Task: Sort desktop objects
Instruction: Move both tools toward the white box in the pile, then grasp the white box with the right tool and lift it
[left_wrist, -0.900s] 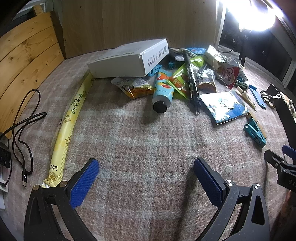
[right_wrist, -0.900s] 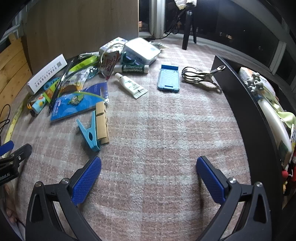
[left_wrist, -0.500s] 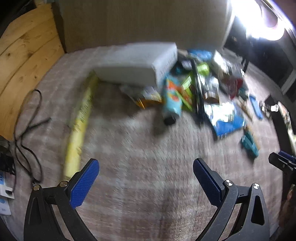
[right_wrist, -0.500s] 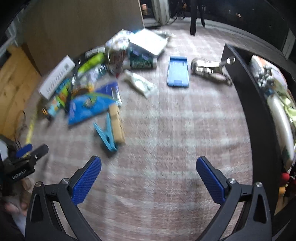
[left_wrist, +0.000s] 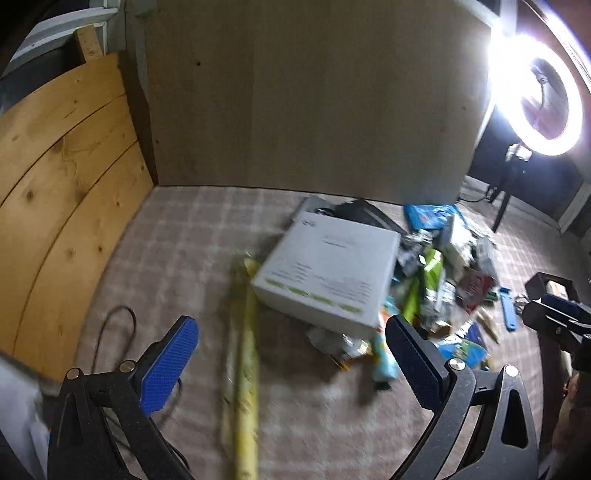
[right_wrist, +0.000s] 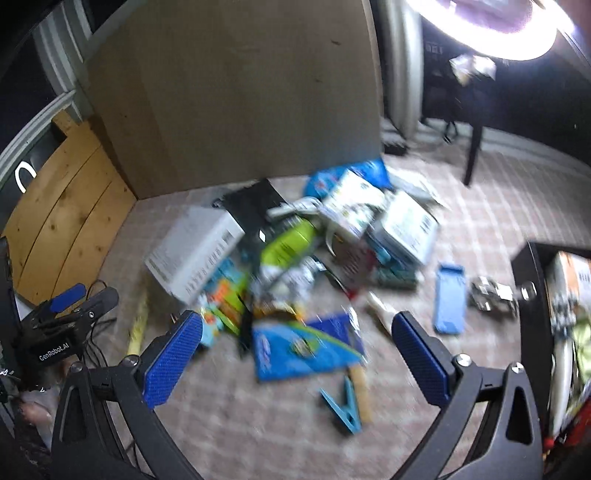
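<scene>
Clutter covers the far middle of my checked desk (left_wrist: 177, 258), with the white box (left_wrist: 328, 273) biggest, ahead and slightly right of my left tool (left_wrist: 291, 363). The long yellow strip (left_wrist: 245, 373) runs between that tool's spread, empty jaws, its long axis pointing away from me, so my left hand is nearer. My right tool (right_wrist: 295, 363) gapes empty too, above the blue packet (right_wrist: 299, 349); the teal clip (right_wrist: 343, 408) lies closest.

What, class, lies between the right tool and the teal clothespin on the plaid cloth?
Nothing visible does. The right tool stands open and empty above the cloth, and the teal clothespin lies just ahead of it on bare cloth. Only a wooden clip lies against its far side, and the blue packet lies beyond.
</scene>
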